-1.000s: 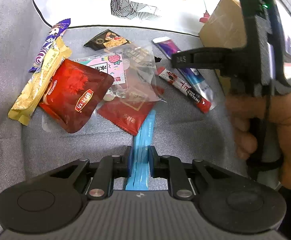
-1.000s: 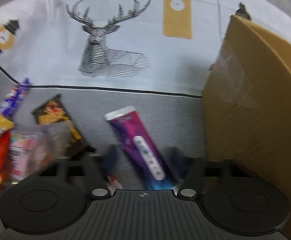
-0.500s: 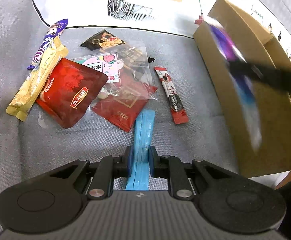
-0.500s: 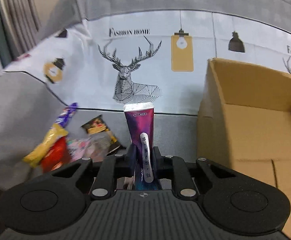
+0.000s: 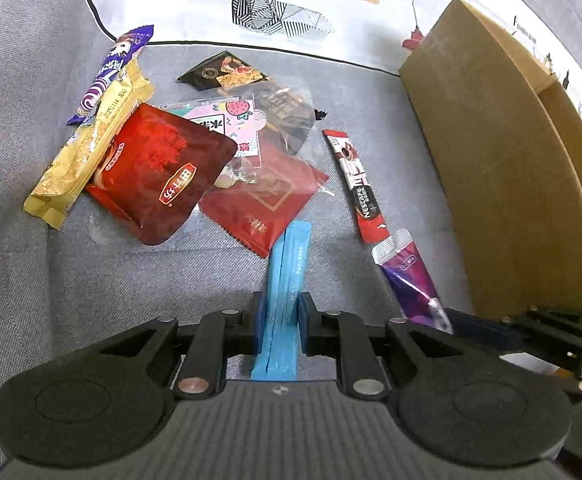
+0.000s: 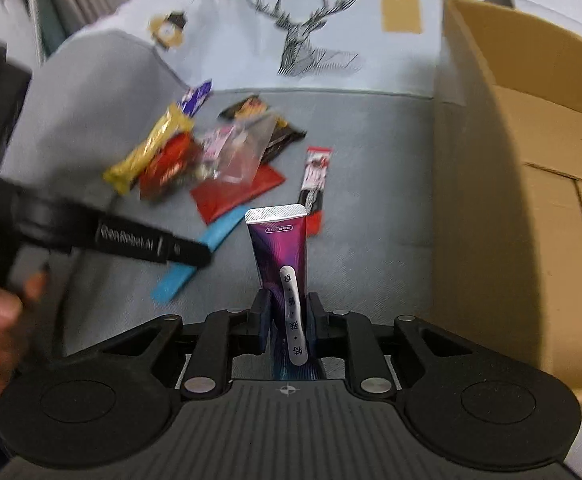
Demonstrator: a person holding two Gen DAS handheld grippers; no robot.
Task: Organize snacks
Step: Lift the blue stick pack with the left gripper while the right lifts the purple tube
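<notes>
My left gripper is shut on a blue stick packet and holds it above the grey sofa seat; the packet also shows in the right wrist view. My right gripper is shut on a purple tube-shaped packet, seen in the left wrist view at lower right. A pile of snacks lies on the seat: a dark red pouch, a gold bar, a purple wrapper, a clear bag, a flat red packet, a black packet and a red Nescafe stick.
An open cardboard box stands on the seat at the right, also in the right wrist view. A white deer-print cushion cover lies behind the snacks. The sofa arm rises on the left.
My right gripper took hold of the purple packet, lifted it, swung near the box and now holds it low beside my left gripper. The left gripper kept the blue stick and pulled back slightly.
</notes>
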